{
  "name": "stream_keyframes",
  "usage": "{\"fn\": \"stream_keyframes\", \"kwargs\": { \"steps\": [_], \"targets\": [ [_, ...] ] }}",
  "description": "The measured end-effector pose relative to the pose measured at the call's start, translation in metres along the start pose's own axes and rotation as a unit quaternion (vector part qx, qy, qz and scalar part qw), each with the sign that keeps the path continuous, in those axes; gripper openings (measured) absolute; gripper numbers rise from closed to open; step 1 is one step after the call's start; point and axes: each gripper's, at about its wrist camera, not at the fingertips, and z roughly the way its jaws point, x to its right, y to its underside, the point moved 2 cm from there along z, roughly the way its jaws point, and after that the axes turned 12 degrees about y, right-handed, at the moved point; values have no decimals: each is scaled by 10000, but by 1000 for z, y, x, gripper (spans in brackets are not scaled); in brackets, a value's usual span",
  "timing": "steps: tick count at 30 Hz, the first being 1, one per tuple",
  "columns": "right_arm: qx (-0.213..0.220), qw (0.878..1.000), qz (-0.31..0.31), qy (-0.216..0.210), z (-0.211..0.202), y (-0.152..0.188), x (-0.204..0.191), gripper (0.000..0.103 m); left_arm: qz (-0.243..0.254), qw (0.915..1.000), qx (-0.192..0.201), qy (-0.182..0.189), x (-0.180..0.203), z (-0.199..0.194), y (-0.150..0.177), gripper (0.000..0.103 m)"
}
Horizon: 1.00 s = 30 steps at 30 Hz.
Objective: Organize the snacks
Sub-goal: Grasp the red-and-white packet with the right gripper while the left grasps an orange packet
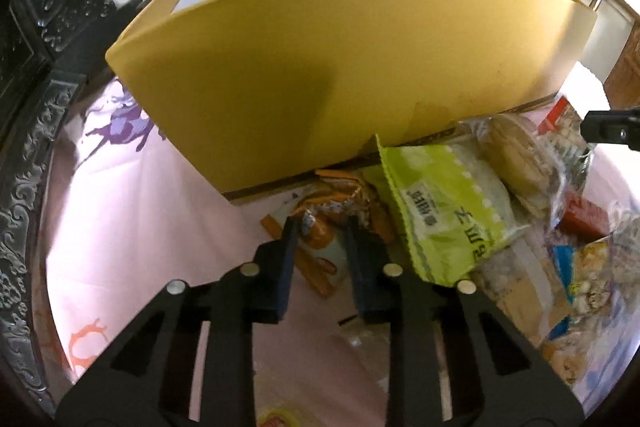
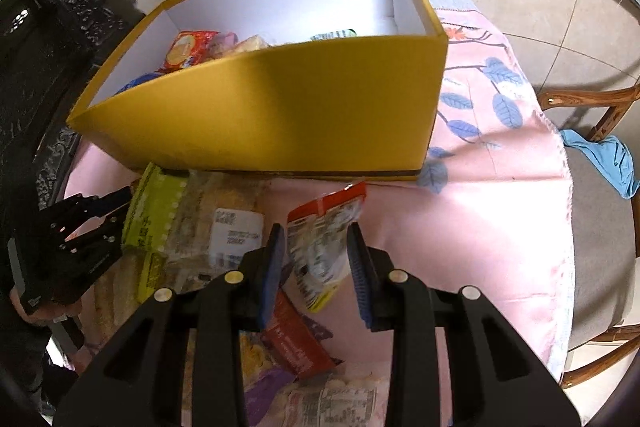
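Note:
My left gripper [image 1: 322,227] is shut on an orange snack packet [image 1: 336,193] that lies on the pink cloth in front of the tall yellow box [image 1: 320,59]. A green packet [image 1: 444,211] and a clear pack of round cakes [image 1: 516,155] lie just to its right. My right gripper [image 2: 316,235] is shut on a red-and-white packet [image 2: 324,215], its printed back facing the camera, near the yellow box [image 2: 260,115]. Several packets sit inside the box, among them a red-orange one [image 2: 188,49]. The left gripper [image 2: 120,203] shows at the left edge of the right wrist view, beside the green packet [image 2: 152,211].
More packets are piled on the pink floral cloth [image 2: 480,227] below and left of my right gripper. Dark carved furniture [image 1: 36,107] borders the left side. A wooden chair [image 2: 600,187] with a blue cloth on it stands at the right, over a tiled floor.

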Motion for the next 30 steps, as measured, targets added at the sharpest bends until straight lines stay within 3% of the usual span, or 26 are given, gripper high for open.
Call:
{"fn": "stream_keyframes", "kwargs": {
  "steps": [1, 2, 3, 4, 5, 6, 11, 13, 15, 16, 17, 18, 19, 21, 24, 30],
  "targets": [
    [22, 10000, -15, 7, 2, -4, -4, 33, -88, 9999, 27, 100, -1, -3, 0, 22],
    [46, 10000, -21, 12, -1, -4, -4, 33, -145, 9997, 76, 182, -3, -7, 0, 29],
    [76, 10000, -11, 5, -4, -4, -2, 33, -125, 9996, 156, 176, -5, -11, -1, 46],
    [95, 9999, 34, -5, -5, -5, 1, 33, -60, 9997, 233, -80, -6, -13, -2, 83],
    [84, 9999, 90, -22, -6, -5, 4, 33, 77, 9982, 359, -470, -4, -16, -2, 97],
    [69, 9999, 136, -35, -6, -4, 5, 33, 366, 9960, 447, -675, 1, -15, -2, 97],
    [-58, 9999, 157, 13, -3, -2, 9, 33, 1436, 9864, 68, -791, 22, 4, 4, 98],
    [-60, 9999, 116, 37, -2, -2, 7, 33, 1547, 9848, -48, -786, 26, 13, 6, 98],
    [-70, 9999, 113, 52, -2, -3, 5, 33, 1223, 9907, 34, -589, 23, 15, 5, 98],
    [-70, 9999, 96, 75, -2, -3, 4, 33, 1019, 9937, 68, -454, 20, 15, 6, 92],
    [-73, 9999, 76, 103, -2, -3, 4, 33, 815, 9963, 54, -281, 18, 14, 6, 76],
    [-83, 9999, 69, 131, -2, -2, 4, 33, 327, 9994, -21, 146, 12, 13, 8, 65],
    [-96, 9998, 80, 137, -1, -2, 4, 33, -14, 9996, -58, 273, 9, 11, 9, 50],
    [-83, 9999, 130, 54, -1, -2, 3, 33, -293, 9992, -239, 157, 10, 8, 9, 47],
    [4, 9999, 130, 20, -6, -1, 2, 33, -253, 9987, -412, 154, 13, 4, 11, 44],
    [135, 9998, 132, 35, -17, 0, 4, 33, -942, 9941, -350, 407, 16, -23, 35, 38]
  ]
}}
